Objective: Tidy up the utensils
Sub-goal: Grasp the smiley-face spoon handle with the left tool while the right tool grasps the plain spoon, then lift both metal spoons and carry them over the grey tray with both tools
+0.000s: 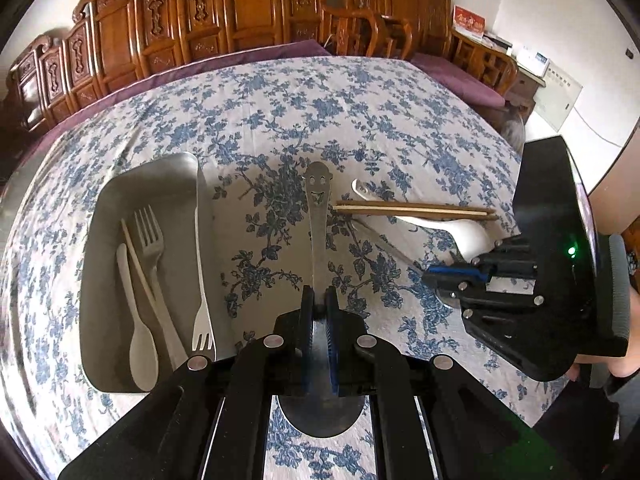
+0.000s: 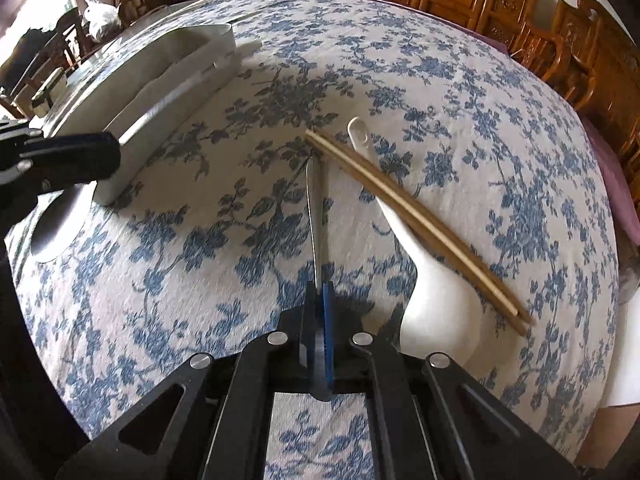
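Observation:
My left gripper (image 1: 319, 300) is shut on a steel spoon with a smiley-face handle (image 1: 319, 200); its bowl hangs under the fingers. My right gripper (image 2: 319, 292) is shut on a thin metal utensil (image 2: 314, 208), seen edge-on, its far end reaching the chopsticks; the right gripper also shows in the left wrist view (image 1: 456, 276). A pair of brown chopsticks (image 2: 416, 220) lies across a white ceramic spoon (image 2: 436, 300) on the floral cloth. A metal tray (image 1: 100, 240) on the left holds forks, a pale spoon and a chopstick.
The tray also shows at the upper left of the right wrist view (image 2: 176, 92), with the left gripper (image 2: 76, 160) beside it. Carved wooden chairs (image 1: 240, 20) ring the table's far side. The blue floral tablecloth (image 1: 360, 120) covers the table.

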`<control>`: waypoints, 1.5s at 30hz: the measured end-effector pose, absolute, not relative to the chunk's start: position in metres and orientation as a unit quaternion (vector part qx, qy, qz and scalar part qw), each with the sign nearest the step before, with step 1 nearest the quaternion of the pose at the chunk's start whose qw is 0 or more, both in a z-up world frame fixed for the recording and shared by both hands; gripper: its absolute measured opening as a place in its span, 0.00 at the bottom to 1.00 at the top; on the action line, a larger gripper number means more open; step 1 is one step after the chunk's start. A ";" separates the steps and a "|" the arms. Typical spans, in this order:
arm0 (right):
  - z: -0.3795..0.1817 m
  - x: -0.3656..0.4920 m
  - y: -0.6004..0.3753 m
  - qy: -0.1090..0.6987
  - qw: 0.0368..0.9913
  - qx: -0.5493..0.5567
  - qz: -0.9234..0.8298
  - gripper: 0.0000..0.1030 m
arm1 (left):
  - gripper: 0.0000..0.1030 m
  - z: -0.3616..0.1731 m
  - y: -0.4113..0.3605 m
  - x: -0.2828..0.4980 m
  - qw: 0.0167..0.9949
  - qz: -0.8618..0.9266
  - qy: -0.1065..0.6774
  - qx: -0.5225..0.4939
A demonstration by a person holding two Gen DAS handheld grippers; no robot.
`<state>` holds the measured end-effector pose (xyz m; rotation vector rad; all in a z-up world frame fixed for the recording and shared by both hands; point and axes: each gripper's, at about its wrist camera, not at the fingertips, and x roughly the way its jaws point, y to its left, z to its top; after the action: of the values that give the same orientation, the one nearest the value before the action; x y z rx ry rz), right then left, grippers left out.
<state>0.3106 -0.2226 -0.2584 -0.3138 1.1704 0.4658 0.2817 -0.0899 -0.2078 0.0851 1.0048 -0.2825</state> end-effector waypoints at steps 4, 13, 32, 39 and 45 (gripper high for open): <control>-0.256 0.299 -0.229 0.545 0.798 -0.138 0.216 0.00 | 0.05 -0.199 -0.090 0.276 0.870 -0.137 0.472 0.039; -0.239 0.284 -0.234 0.530 0.811 -0.126 0.213 0.01 | 0.05 -0.184 -0.085 0.265 0.876 -0.139 0.459 0.036; -0.257 0.307 -0.228 0.559 0.790 -0.130 0.214 0.22 | 0.05 -0.180 -0.071 0.258 0.878 -0.148 0.454 0.028; -0.252 0.302 -0.245 0.566 0.788 -0.115 0.213 0.22 | 0.05 -0.180 -0.075 0.256 0.878 -0.155 0.452 0.026; -0.258 0.296 -0.247 0.564 0.790 -0.125 0.207 0.24 | 0.05 -0.177 -0.077 0.254 0.879 -0.157 0.449 0.029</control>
<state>0.2961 -0.2465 -0.2576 -0.2682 1.2149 0.4457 0.2536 -0.0769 -0.1773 0.0612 0.9355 -0.3282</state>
